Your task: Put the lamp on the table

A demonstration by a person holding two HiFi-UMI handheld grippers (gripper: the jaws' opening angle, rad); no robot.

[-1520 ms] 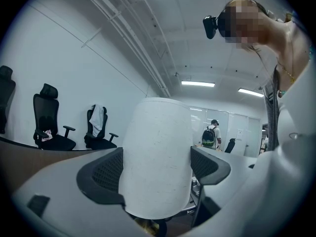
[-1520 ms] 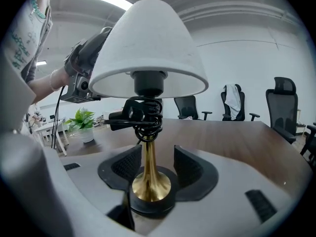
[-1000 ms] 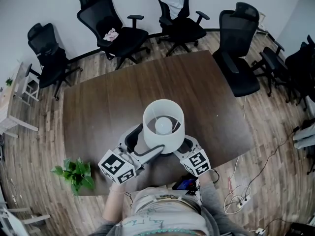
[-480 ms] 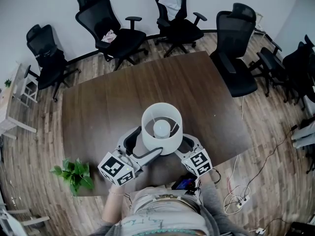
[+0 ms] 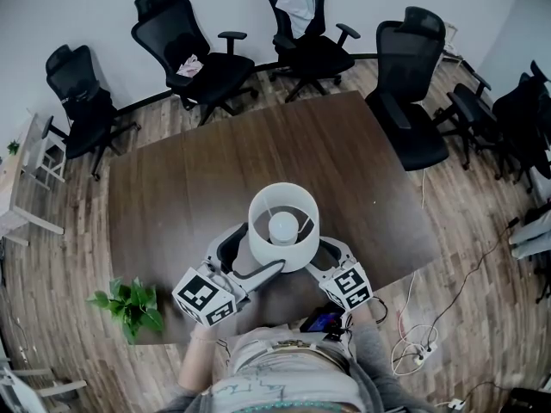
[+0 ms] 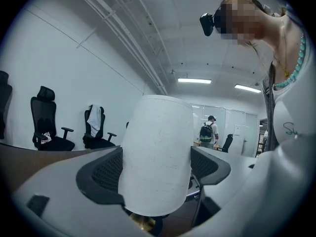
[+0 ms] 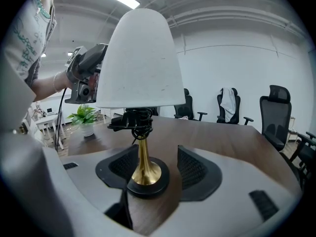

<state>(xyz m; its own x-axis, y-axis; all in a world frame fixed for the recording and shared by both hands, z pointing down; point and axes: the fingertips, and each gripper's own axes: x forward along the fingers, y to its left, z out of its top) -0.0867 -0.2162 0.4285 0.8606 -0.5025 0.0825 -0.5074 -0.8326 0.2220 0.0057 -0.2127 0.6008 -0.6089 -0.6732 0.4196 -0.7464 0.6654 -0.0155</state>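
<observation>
A lamp (image 5: 284, 226) with a white drum shade, a brass stem and a black round base stands near the front edge of the dark wooden table (image 5: 215, 170). My left gripper (image 5: 258, 246) comes in from the lower left. In the left gripper view the shade (image 6: 155, 157) fills the gap between both pads, so the left gripper (image 6: 155, 167) is shut on it. My right gripper (image 7: 150, 169) flanks the base (image 7: 145, 179), which rests on the table (image 7: 222, 137). The left pad touches the base; a strip of wood shows at the right pad.
Several black office chairs (image 5: 194, 54) ring the table's far side and right side (image 5: 413, 101). A potted plant (image 5: 131, 304) sits on the floor by the front left corner. Cables (image 5: 413, 342) lie on the floor at the right. A person with a backpack (image 6: 207, 132) stands far off.
The lamp and both grippers have shifted slightly toward the front edge and lower. Both grippers stay around the lamp.
</observation>
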